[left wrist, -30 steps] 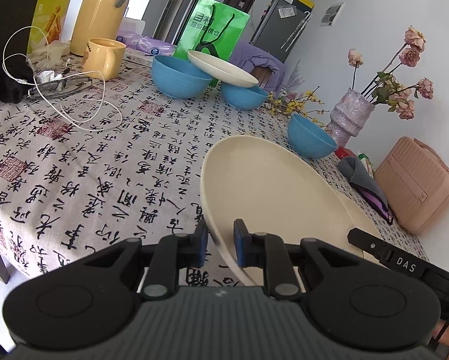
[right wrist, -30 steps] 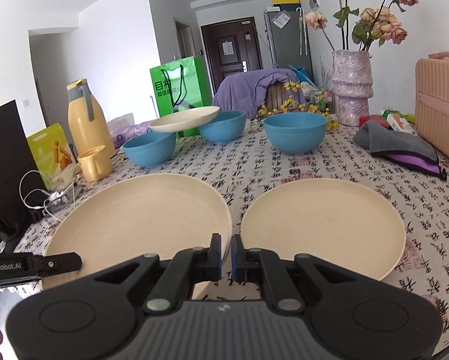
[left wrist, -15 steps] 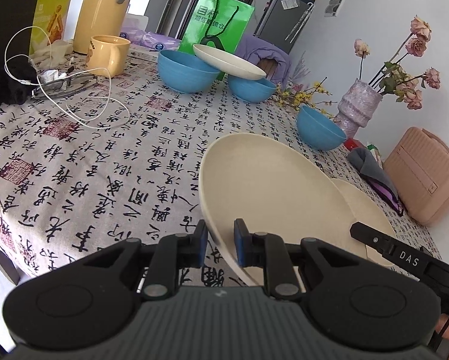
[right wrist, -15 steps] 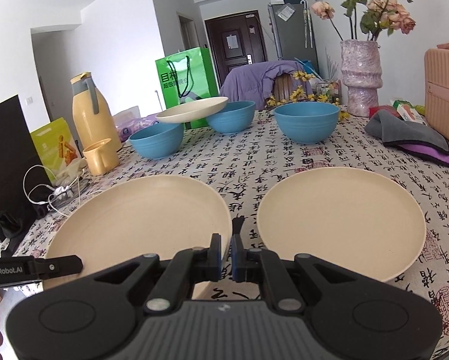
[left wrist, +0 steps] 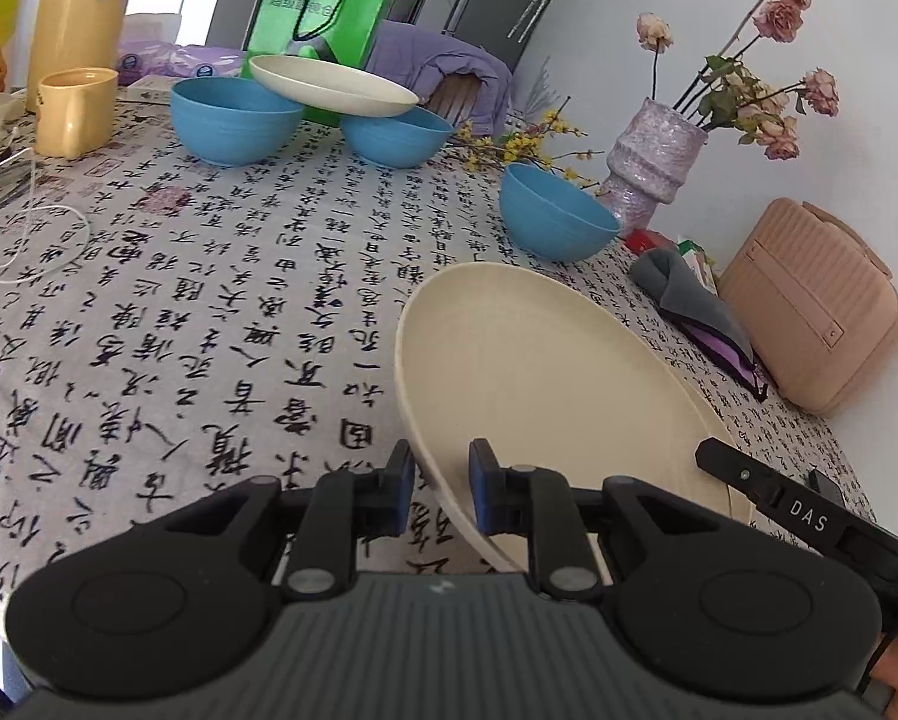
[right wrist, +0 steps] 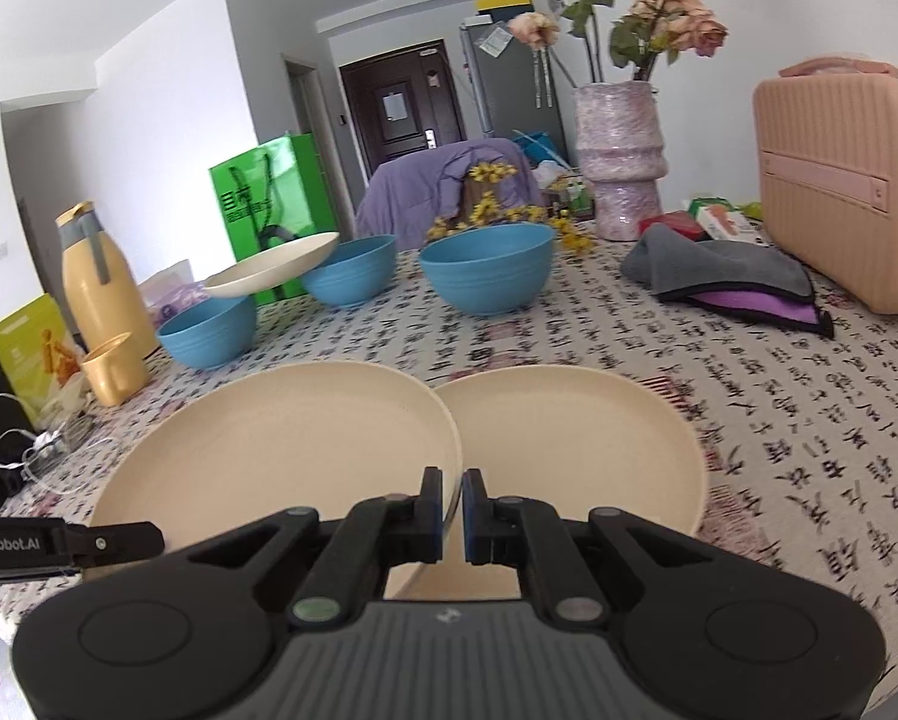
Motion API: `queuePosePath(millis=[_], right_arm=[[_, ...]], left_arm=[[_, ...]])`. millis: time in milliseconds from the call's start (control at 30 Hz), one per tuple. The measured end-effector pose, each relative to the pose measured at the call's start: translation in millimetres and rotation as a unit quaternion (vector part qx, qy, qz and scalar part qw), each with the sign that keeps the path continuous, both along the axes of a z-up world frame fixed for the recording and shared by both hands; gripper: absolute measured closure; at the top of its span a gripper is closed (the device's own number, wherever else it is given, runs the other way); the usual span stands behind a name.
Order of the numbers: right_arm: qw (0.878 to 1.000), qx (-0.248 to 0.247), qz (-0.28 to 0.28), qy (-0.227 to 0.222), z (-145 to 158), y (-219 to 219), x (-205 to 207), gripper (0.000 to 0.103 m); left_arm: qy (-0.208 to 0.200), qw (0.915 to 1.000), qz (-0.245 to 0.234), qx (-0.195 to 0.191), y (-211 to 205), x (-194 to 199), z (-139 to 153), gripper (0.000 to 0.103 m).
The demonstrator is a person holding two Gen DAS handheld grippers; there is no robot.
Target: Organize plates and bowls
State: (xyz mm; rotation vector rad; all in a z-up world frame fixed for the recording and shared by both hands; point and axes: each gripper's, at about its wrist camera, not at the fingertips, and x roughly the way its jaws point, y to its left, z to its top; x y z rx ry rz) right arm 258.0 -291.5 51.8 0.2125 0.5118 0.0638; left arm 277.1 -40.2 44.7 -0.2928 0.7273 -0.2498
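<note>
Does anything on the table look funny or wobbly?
Yes. At the far side a cream plate sits tilted across two blue bowls, like a bridge, so it might slide off. The other bowl stands alone by the vase. Nothing looks spilled or broken.

You are at a dining table in a lived-in home.
Look past the calligraphy-print tablecloth [left wrist: 221,300]: a vase of dried roses [right wrist: 620,180], a chair draped in purple cloth [right wrist: 443,180], a fridge [right wrist: 509,84] and a dark entrance door [right wrist: 401,108] down the hallway.
</note>
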Motion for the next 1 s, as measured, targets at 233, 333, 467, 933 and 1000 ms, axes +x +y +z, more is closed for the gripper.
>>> queuePosePath(millis=[233, 333, 467, 933, 1000], right_arm=[[1.000, 0.005, -0.026, 0.012, -8, -38, 18, 0.097], [0.999, -0.015, -0.036, 0.008, -9, -47, 24, 0.097], [0.998, -0.040, -0.045, 0.001, -10, -55, 30, 0.097], [0.998, -0.053, -0.037, -0.013, -10, -64, 35, 0.094], [0.998, -0.054, -0.034, -0.012, -10, -62, 32, 0.094]], left_arm=[[0.017, 0.9995, -0.025, 0.011, -39, 27, -6, 0.084], [0.025, 0.9990, -0.034, 0.011, -51, 35, -10, 0.083], [0.028, 0.9985, -0.045, 0.014, -65, 45, -14, 0.082], [0.003, 0.9974, -0.056, 0.047, -87, 48, -19, 0.073], [0.003, 0.9977, -0.053, 0.044, -84, 46, -18, 0.073]])
